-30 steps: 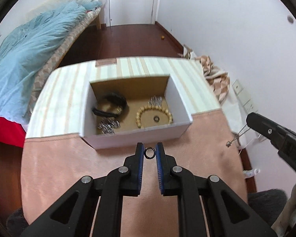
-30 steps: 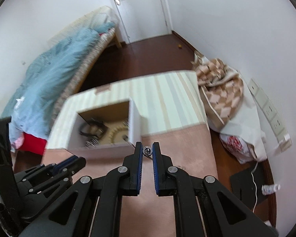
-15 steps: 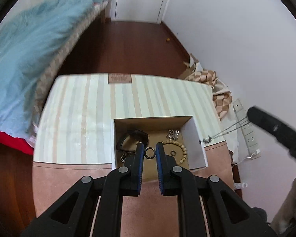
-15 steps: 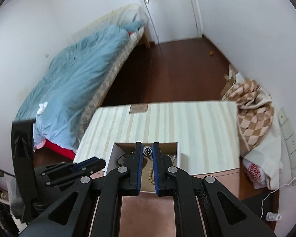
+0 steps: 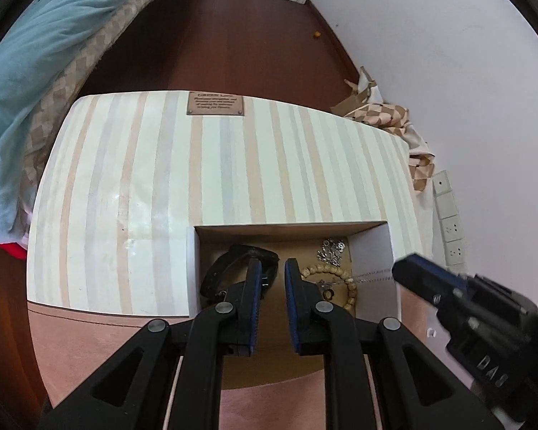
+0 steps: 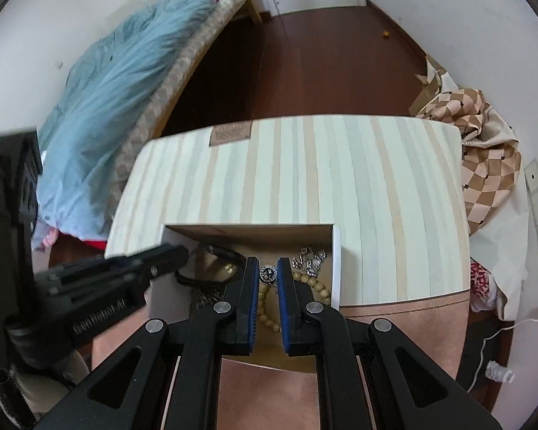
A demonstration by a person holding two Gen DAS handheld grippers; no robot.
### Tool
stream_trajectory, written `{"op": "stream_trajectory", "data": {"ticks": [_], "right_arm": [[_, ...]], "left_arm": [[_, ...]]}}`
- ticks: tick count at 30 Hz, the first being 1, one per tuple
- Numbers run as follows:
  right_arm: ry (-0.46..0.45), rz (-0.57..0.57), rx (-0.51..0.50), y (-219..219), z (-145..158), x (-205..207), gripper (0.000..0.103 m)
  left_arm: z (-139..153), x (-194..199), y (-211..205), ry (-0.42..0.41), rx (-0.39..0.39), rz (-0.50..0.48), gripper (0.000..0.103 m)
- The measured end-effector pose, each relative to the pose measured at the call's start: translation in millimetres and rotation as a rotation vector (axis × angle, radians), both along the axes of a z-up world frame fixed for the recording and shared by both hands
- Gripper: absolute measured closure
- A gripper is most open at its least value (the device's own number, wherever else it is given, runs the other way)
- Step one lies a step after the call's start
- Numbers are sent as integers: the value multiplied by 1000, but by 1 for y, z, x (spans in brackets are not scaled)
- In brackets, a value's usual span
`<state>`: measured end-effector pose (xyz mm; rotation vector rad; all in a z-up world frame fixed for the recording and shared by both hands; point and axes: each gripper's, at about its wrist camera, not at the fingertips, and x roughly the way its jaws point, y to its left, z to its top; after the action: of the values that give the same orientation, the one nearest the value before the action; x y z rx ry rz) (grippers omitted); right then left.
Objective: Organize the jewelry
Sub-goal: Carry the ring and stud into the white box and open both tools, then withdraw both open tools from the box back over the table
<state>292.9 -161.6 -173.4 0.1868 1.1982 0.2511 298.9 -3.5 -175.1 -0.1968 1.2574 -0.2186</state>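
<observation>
An open white box with a brown floor (image 5: 371,251) (image 6: 336,261) sits on the table. It holds a black bracelet (image 5: 233,261) (image 6: 215,252), a wooden bead bracelet (image 5: 351,286) (image 6: 315,283) and a silver chain cluster (image 5: 331,249) (image 6: 310,259). My left gripper (image 5: 270,267) hangs over the box, slightly open, nothing between its pads. My right gripper (image 6: 268,268) is shut on a small round silver charm (image 6: 268,273) above the box; its thin chain (image 5: 369,275) shows in the left wrist view, trailing from the right gripper into the box.
The table has a striped cloth (image 5: 197,179) at the back and a pink cloth (image 5: 89,340) in front. A bed with a blue duvet (image 6: 125,82) stands left. A checkered cloth (image 6: 484,165) lies by the right wall, with wall sockets (image 5: 450,229).
Both grippers moved forward and down over the box. The ring held in my left gripper is gone from between its pads, which have opened a little. My right gripper still holds the charm.
</observation>
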Motion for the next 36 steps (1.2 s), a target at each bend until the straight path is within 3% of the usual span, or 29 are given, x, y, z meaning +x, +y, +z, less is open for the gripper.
{"op": "stream_trajectory", "data": {"ticks": [2,4,5,6,9,10,12,17,18,20,27,36], "right_arm": [[7,4,-17,1,-1,-2,83],[3,4,-26,-2,0,-6,65],[2,0,-27,-3,0,-8,53],[3,-2,-26,-4,1,-9,48],[-2,-13,-37,-5,6,-16,44],[-6,-16,-51,-5,8,-19,40],[-14,-23,-82,-4,11,-26,21],[-4,-46,-207,1,6,-43,6],[-3,-53,-227,1,4,-47,4],[6,-61,-250,0,0,-54,4],[-8,-91,-292,-3,8,-77,4],[-143,-107,-319,-3,74,-129,4]], "left_arm": [[3,1,2,-16,13,9,78],[9,0,8,-41,36,32,43],[13,-3,12,-62,38,49,40],[16,-5,15,-72,51,59,39],[22,-11,24,-84,106,84,36],[23,-14,27,-90,126,93,26],[26,-23,34,-103,166,116,13],[26,-46,38,-129,268,131,9],[25,-52,37,-139,297,127,1],[23,-60,36,-139,325,128,0],[22,-87,31,-124,330,133,0],[76,-147,27,-225,301,167,0]]}}
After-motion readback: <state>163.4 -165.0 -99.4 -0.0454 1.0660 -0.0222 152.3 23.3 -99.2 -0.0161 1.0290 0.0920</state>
